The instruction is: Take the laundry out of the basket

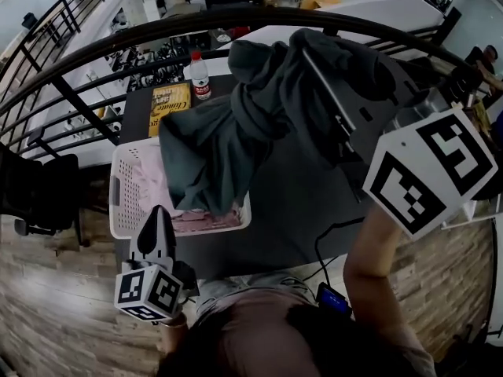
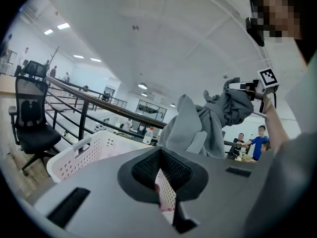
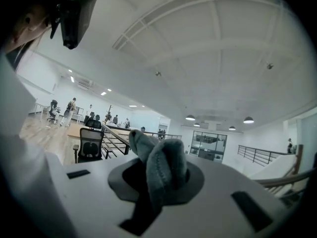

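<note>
At 12 o'clock, head view: right tool (image 3: 161, 175) clamped on grey-green garment (image 1: 236, 132), hem hanging over white basket (image 1: 126, 203) at 9 o'clock. Left tool (image 1: 156, 225), 7 o'clock: jaws together, empty. Step: lifting out. Next, probably: carry garment clear to tabletop (image 1: 291, 210); pink laundry (image 1: 204, 220) remains inside.

Basket (image 1: 122, 187) interior — half behind garment (image 1: 236, 132)
</note>
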Tool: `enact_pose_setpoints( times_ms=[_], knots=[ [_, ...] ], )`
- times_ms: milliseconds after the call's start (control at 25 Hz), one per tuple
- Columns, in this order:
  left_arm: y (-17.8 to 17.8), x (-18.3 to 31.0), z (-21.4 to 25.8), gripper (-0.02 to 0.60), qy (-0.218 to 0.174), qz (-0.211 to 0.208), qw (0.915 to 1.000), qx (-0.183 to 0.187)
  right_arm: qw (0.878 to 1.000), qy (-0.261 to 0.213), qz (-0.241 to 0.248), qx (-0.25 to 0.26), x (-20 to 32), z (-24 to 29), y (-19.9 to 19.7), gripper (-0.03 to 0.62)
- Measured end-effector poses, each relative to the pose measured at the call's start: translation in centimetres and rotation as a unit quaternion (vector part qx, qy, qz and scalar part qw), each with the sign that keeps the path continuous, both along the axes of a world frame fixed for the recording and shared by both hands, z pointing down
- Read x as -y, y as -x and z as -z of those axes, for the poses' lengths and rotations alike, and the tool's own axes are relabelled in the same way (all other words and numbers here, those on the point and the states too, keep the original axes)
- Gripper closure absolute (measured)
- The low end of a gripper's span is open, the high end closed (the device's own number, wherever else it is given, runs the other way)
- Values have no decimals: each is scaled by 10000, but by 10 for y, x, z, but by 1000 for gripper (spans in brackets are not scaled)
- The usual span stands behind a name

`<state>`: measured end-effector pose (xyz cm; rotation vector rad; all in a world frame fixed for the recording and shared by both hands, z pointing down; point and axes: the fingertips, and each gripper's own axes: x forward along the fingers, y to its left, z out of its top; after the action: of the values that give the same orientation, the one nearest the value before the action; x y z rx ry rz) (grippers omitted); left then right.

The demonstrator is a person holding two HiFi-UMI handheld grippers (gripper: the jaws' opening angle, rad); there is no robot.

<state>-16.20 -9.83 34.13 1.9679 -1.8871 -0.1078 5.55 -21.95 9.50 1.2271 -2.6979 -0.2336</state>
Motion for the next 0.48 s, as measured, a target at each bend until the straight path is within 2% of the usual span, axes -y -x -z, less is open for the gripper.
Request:
enact_pose_setpoints(
  times_ms=[280,480],
  knots=[
    [-2,-11,-16,583,52,127,9999,-26,9992,-279,242,138,6,8,11,545],
    [3,-12,-12,583,48,76,10000,-20,9990,-402,88,197,8,21,8,545]
  ],
)
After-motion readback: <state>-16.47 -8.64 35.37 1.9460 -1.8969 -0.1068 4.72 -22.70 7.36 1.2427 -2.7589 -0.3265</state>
